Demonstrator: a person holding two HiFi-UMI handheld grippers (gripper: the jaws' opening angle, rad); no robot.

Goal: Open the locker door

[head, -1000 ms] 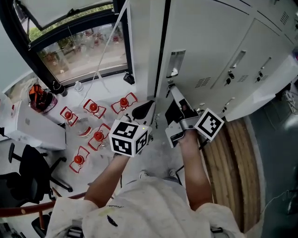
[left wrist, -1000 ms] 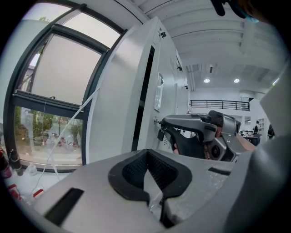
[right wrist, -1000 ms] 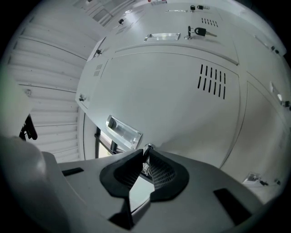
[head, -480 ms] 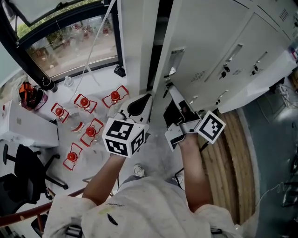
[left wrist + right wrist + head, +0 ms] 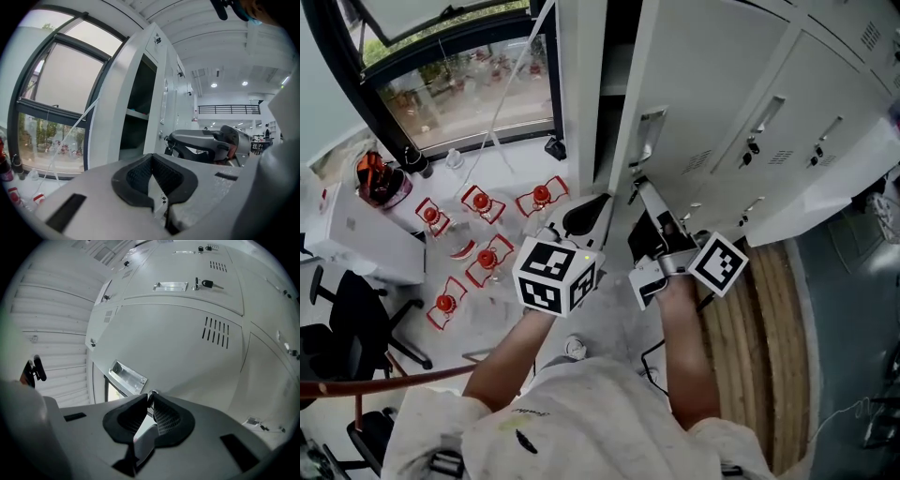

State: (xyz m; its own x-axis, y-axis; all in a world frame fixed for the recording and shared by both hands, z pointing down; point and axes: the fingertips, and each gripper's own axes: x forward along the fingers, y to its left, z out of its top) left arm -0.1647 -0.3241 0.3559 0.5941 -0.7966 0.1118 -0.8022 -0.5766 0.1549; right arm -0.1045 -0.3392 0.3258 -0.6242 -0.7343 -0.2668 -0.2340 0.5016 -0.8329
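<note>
At ajar locker door (image 5: 712,103) — right gripper (image 5: 151,396) clamped its key (image 5: 153,392); left gripper (image 5: 151,158) — jaws together — hung beside door edge.

Daylight comes through a large black-framed window (image 5: 459,89) at 11 o'clock in the head view, with greenery beyond it. Below it lies a pale speckled floor (image 5: 609,323), with red-and-white stands (image 5: 486,259) scattered toward 9 o'clock. A black office chair (image 5: 342,323) sits at 8 o'clock, near a white box (image 5: 370,251). Wooden slats (image 5: 773,328) run along 4 o'clock. Closed white lockers (image 5: 825,103) fill 1 o'clock. In the left gripper view, round ceiling lights (image 5: 214,85) glow above a railed balcony (image 5: 228,109).
</note>
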